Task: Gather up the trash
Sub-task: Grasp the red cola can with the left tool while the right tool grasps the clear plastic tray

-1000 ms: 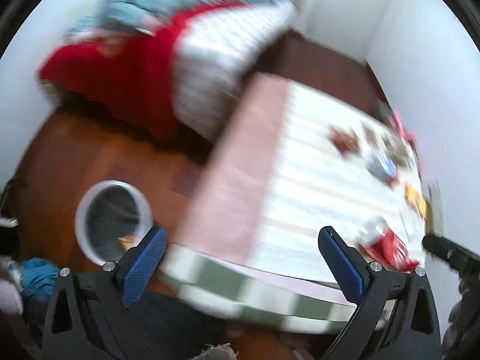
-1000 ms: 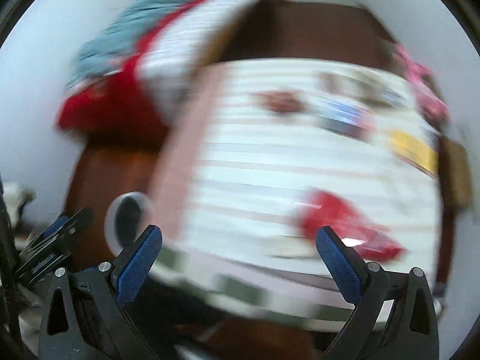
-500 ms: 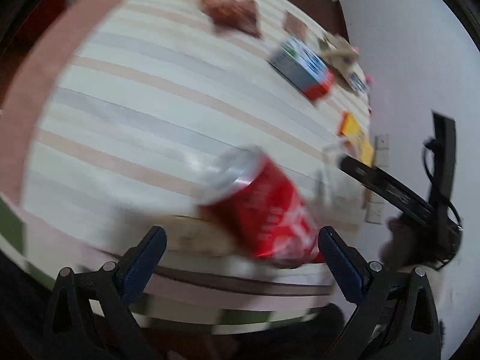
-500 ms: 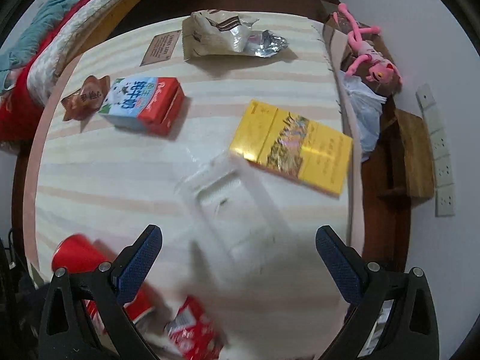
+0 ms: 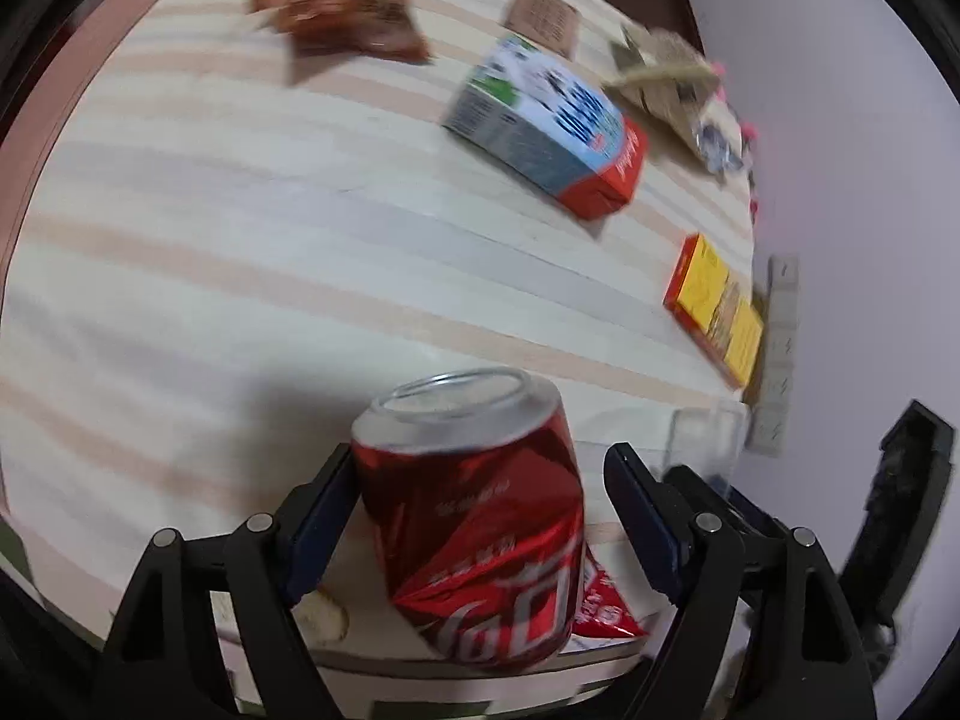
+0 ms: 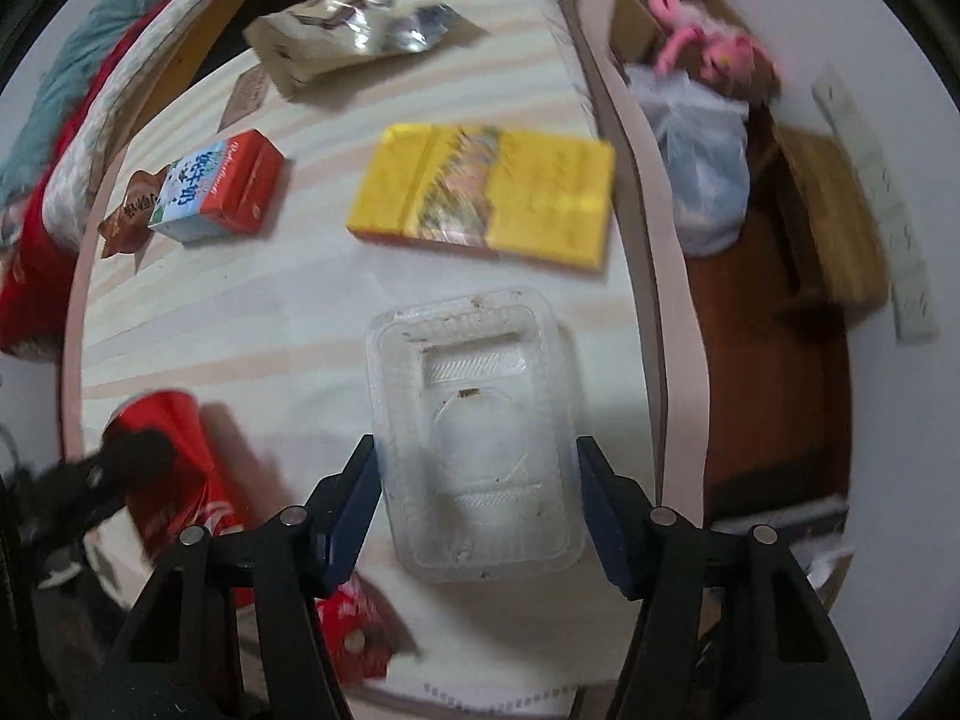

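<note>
A dented red soda can (image 5: 468, 510) stands near the front edge of the striped table (image 5: 240, 240). My left gripper (image 5: 480, 456) straddles it from above. Its jaws are closing: the left pad is at the can's side and a small gap shows at the right pad. A clear plastic food container (image 6: 474, 438) lies flat at the table's right side. My right gripper (image 6: 474, 444) is closing around it, the pads right at its two long sides, and the container is not squeezed. The can (image 6: 174, 450) also shows in the right wrist view.
On the table lie a milk carton (image 6: 222, 192), a yellow box (image 6: 486, 192), a brown snack wrapper (image 5: 342, 12), a silvery bag (image 6: 342, 36) and a red wrapper (image 6: 354, 624). A white plastic bag (image 6: 702, 162) and a pink toy (image 6: 696, 30) sit beyond the right edge.
Both grippers have swung from the room view down over the table. The left now straddles the can, the right the clear container, and both pairs of jaws have narrowed.
</note>
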Available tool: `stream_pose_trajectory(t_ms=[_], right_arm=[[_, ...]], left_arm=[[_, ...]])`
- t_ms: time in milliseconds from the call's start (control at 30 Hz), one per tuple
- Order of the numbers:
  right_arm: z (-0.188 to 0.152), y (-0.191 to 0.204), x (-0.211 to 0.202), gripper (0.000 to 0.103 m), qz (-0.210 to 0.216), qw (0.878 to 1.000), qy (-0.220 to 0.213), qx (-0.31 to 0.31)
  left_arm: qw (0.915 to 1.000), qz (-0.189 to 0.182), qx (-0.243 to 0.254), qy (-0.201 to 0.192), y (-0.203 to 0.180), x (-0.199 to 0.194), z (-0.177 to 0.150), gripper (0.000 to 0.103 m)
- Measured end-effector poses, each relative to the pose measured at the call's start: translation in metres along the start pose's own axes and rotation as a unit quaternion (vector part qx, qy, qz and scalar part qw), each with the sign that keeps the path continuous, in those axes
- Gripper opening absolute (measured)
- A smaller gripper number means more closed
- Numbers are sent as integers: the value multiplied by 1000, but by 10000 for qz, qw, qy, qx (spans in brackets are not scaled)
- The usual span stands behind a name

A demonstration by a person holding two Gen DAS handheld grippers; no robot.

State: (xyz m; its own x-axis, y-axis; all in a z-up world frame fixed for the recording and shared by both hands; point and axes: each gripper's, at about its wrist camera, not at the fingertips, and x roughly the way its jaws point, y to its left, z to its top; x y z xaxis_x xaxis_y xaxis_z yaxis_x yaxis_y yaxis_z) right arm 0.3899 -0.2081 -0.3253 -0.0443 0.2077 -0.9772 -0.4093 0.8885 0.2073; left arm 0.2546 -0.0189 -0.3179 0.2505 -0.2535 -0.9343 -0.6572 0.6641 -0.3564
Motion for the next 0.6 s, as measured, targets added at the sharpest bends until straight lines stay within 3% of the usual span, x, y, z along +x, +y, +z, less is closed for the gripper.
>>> stream_pose_trajectory(t_ms=[233,400,467,600], right_arm=[[2,-4,0,68,-135,9998,-126,-75],[4,0,3,67,-344,9989,-226,-220],[2,1,2,61,-475,9981,-289,-266],[-6,0,-4,61,-419,9981,-411,-200]], left_arm=[[9966,487,653,160,-27,24,-10,80],[9934,667,918,-195,-45,30,-26,79],[9904,823,1060,-343,-53,31,-29,79],[9840,979,1296,-735,-47,7,-29,79]])
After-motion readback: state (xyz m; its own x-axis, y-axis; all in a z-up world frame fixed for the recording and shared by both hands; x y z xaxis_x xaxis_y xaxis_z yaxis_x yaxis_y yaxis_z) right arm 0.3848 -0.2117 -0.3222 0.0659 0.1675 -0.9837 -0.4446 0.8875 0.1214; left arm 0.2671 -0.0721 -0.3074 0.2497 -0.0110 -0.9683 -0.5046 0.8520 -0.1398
